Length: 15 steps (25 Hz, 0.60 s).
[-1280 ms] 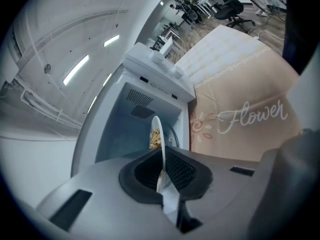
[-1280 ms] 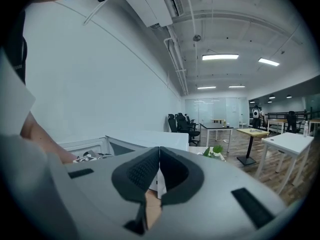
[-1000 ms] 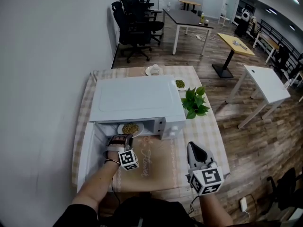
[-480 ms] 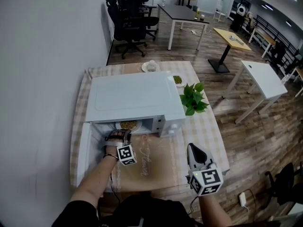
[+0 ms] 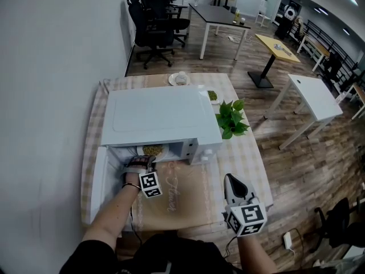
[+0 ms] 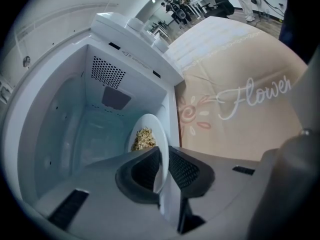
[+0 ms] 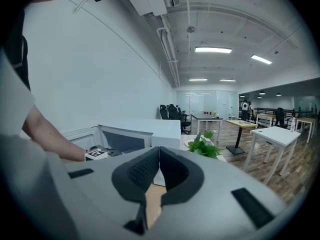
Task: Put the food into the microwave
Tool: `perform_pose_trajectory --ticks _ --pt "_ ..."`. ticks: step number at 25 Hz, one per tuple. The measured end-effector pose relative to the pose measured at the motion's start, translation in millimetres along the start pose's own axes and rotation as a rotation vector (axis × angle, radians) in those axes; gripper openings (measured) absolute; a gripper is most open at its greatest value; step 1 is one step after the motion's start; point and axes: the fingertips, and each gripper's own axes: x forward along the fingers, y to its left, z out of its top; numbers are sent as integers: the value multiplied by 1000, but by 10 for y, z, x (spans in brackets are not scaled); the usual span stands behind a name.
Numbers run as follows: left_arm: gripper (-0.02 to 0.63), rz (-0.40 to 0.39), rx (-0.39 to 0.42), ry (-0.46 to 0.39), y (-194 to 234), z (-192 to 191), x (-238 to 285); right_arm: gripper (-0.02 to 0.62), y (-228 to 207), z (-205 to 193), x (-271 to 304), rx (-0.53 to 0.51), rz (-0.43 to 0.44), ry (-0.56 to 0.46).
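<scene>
Holding the food: a white plate (image 5: 153, 150) (image 6: 150, 141) carries a heap of pale, crumbly food (image 6: 143, 138).
Plate position: inside the mouth of the microwave (image 5: 159, 119) (image 6: 90, 119), its far part under the top edge of the oven in the head view. Cannot tell whether it rests on the cavity floor.
Left claw (image 5: 139, 162) (image 6: 162, 163): clamped on the near rim of the plate, one jaw on each face of the rim; the person's hand (image 5: 133, 173) is at the cavity opening.
Change vs 1.0 s ago: the plate and left claw sit deeper in the cavity. Then most of the plate showed in front of the opening; now less of it does.
Microwave door (image 5: 98, 181): swung open to the left of the cavity, as before.
Right claw (image 5: 230, 180) (image 7: 158, 165): jaws together, nothing between them, held over the near right part of the bench, well apart from the microwave. No clear change since the earlier frames.
Mat (image 5: 191, 193) (image 6: 240, 99): tan, with "Flower" lettering, lying in front of the microwave.
Bench (image 5: 246, 158): covered by a checked cloth and carries the microwave.
Plant (image 5: 232, 119) (image 7: 204, 147): green, leafy, just beside the microwave's right side.
Small dish (image 5: 212, 96): green contents, behind the microwave's right rear corner.
</scene>
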Motion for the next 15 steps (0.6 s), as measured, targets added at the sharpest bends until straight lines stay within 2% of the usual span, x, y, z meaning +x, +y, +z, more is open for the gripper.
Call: perform_pose_trajectory --ticks 7,15 --pt "69 -19 -12 -2 -8 -28 48 9 49 8 12 10 6 0" --pt "69 -18 29 -2 -25 -51 34 9 122 5 26 7 23 -8"
